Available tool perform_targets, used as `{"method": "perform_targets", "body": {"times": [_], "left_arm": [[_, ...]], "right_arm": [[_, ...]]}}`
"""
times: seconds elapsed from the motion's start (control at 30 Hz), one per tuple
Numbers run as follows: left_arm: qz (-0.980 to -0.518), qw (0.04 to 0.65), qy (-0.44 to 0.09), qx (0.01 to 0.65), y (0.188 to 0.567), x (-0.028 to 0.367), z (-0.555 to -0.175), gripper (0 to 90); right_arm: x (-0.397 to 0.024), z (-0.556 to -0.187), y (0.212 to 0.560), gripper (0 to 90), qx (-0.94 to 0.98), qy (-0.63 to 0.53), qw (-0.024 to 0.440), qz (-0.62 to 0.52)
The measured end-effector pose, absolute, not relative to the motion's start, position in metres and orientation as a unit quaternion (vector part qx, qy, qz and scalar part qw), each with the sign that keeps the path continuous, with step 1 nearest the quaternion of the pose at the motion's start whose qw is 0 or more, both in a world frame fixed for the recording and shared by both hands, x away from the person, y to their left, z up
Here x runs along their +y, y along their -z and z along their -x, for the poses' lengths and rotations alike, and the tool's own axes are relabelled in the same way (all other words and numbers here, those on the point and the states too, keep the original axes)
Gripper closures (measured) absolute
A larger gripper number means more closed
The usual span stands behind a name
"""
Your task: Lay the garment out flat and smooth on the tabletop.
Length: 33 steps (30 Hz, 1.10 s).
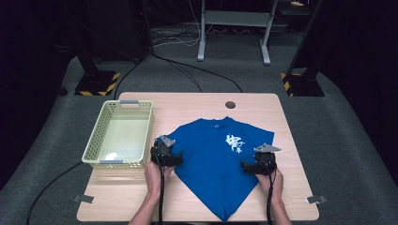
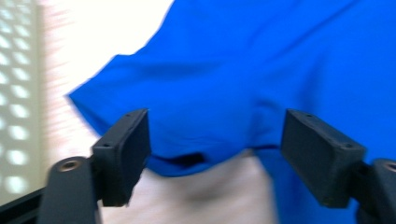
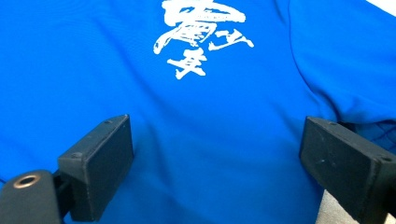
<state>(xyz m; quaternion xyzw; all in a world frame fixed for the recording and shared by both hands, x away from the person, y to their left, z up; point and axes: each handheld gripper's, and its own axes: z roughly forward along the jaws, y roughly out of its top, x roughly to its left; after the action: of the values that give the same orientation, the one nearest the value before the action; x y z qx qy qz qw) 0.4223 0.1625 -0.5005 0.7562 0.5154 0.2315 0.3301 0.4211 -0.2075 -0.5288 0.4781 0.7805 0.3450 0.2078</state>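
A blue T-shirt (image 1: 211, 164) with white printed characters (image 1: 233, 144) lies spread on the wooden table (image 1: 187, 105), its hem corner pointing at the near edge. My left gripper (image 1: 167, 150) sits at the shirt's left sleeve. In the left gripper view its jaws (image 2: 217, 140) stand wide apart, the sleeve's edge (image 2: 187, 154) between them and touching neither pad. My right gripper (image 1: 261, 158) hovers at the shirt's right side. Its jaws (image 3: 215, 140) are open over flat blue cloth (image 3: 210, 116), just below the white print (image 3: 201, 37).
A pale green plastic basket (image 1: 94, 140) stands on the table's left half, close to my left gripper. A round cable hole (image 1: 230, 104) is at the far edge. Tape marks (image 1: 83, 198) sit at the near corners. Stands and cables are on the floor beyond.
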Motion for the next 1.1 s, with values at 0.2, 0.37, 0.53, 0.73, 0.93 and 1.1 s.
{"method": "perform_targets", "body": {"times": [0.2, 0.37, 0.53, 0.73, 0.93, 1.1], "left_arm": [[-0.769, 0.354, -0.205, 0.492, 0.503, 0.143, -0.429, 15.3], [-0.784, 0.34, -0.181, 0.487, 0.518, 0.133, -0.444, 2.4], [-0.785, 0.333, -0.18, 0.491, 0.526, 0.135, -0.453, 0.0], [-0.787, 0.326, -0.195, 0.486, 0.528, 0.134, -0.461, 0.0], [-0.791, 0.335, -0.194, 0.474, 0.529, 0.137, -0.469, 0.0], [-0.791, 0.335, -0.196, 0.473, 0.529, 0.137, -0.477, 0.0]], "right_arm": [[-0.208, -0.421, 0.529, 8.9, 0.78, -0.348, 0.206, -0.478], [-0.207, -0.421, 0.529, 7.5, 0.776, -0.344, 0.209, -0.486], [-0.21, -0.422, 0.523, 0.0, 0.753, -0.359, 0.212, -0.508], [-0.205, -0.441, 0.507, 0.0, 0.75, -0.337, 0.215, -0.527], [-0.198, -0.463, 0.512, 0.0, 0.764, -0.298, 0.205, -0.534], [-0.198, -0.476, 0.519, 0.0, 0.767, -0.278, 0.191, -0.546]]}}
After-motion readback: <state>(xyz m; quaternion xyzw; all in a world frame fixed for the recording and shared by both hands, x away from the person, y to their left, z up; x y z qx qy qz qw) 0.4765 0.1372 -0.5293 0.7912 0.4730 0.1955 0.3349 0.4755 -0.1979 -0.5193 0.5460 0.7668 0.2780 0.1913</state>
